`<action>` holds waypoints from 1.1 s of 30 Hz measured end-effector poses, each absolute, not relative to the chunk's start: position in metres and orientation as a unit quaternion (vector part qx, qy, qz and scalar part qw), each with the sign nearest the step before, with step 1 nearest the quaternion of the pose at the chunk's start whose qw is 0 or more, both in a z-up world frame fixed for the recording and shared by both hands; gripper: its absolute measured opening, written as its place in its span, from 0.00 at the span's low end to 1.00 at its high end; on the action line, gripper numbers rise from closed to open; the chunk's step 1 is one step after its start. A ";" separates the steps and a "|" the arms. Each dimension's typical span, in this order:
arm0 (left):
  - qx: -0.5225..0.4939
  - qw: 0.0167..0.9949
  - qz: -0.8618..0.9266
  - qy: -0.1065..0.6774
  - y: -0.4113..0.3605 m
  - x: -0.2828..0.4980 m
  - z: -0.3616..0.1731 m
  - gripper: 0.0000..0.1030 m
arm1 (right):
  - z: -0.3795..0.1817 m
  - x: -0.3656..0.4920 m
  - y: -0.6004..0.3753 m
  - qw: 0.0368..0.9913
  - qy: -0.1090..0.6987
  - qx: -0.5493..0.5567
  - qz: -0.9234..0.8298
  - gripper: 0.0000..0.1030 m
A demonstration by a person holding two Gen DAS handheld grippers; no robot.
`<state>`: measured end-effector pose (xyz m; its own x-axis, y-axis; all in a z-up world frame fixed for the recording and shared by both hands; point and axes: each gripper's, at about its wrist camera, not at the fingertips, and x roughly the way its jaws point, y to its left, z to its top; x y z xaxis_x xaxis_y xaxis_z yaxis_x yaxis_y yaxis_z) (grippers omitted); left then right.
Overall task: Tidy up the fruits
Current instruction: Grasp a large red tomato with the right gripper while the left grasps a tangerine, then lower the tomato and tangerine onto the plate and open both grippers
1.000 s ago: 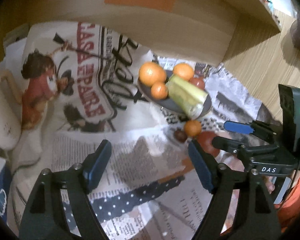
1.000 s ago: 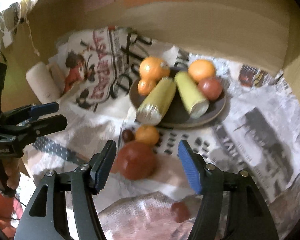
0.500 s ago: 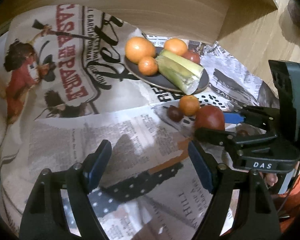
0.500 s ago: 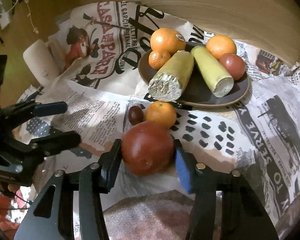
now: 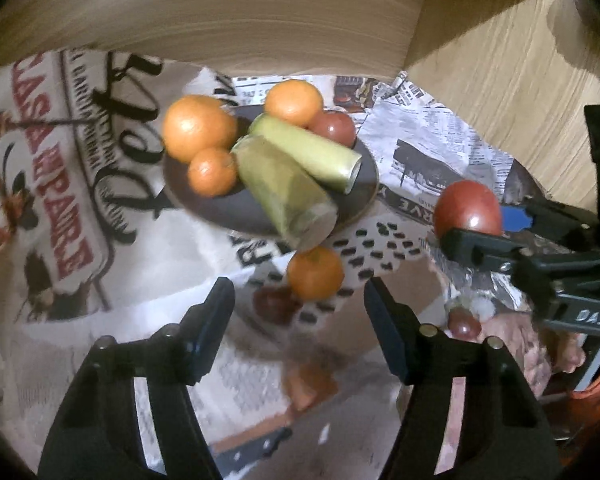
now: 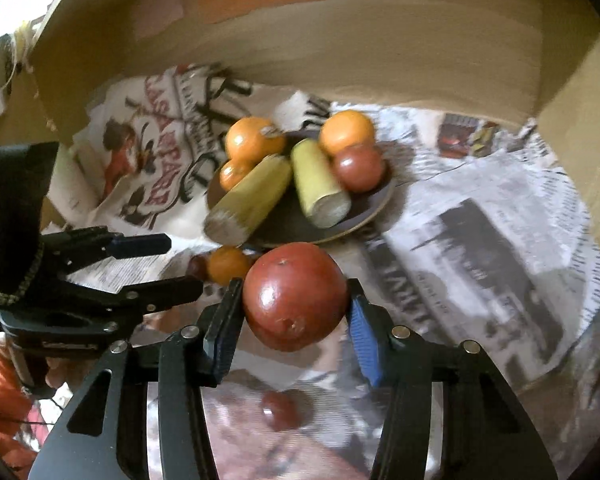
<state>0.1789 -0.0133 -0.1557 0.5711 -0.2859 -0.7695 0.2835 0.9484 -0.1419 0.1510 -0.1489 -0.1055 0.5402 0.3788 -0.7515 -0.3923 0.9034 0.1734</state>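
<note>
My right gripper (image 6: pixel 294 312) is shut on a big red tomato (image 6: pixel 295 296) and holds it above the newspaper, in front of the dark plate (image 6: pixel 364 220); it also shows in the left wrist view (image 5: pixel 467 210). The plate holds oranges, two pale corn pieces (image 6: pixel 320 184) and a small red fruit (image 6: pixel 358 168). My left gripper (image 5: pixel 300 320) is open and empty, with a loose small orange (image 5: pixel 315 273) and a dark small fruit (image 5: pixel 274 304) just ahead of its fingertips. Another small red fruit (image 6: pixel 280 410) lies below the tomato.
Newspaper (image 6: pixel 480 220) covers the surface. A brown cardboard wall (image 6: pixel 380 40) stands behind the plate and along the right side. A white roll (image 6: pixel 70 188) lies at the left.
My right gripper closed on the tomato and lifted it off the newspaper. My left gripper moved forward toward the loose orange and the plate.
</note>
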 end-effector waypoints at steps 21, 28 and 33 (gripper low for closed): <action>0.031 0.873 -0.163 0.458 -0.040 0.201 -0.174 0.34 | -0.109 0.162 -0.166 0.874 0.427 0.020 0.230 0.45; 0.021 0.881 -0.170 0.442 -0.033 0.181 -0.158 0.34 | -0.106 0.162 -0.166 0.877 0.424 0.018 0.226 0.45; 0.005 0.894 -0.158 0.420 -0.015 0.172 -0.138 0.34 | -0.101 0.167 -0.161 0.879 0.417 0.013 0.230 0.45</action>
<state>0.1720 -0.0148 -0.1379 0.5970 -0.2773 -0.7528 0.2863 0.9502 -0.1230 0.1667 -0.1609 -0.1007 0.5470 0.4151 -0.7270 -0.3938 0.8939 0.2142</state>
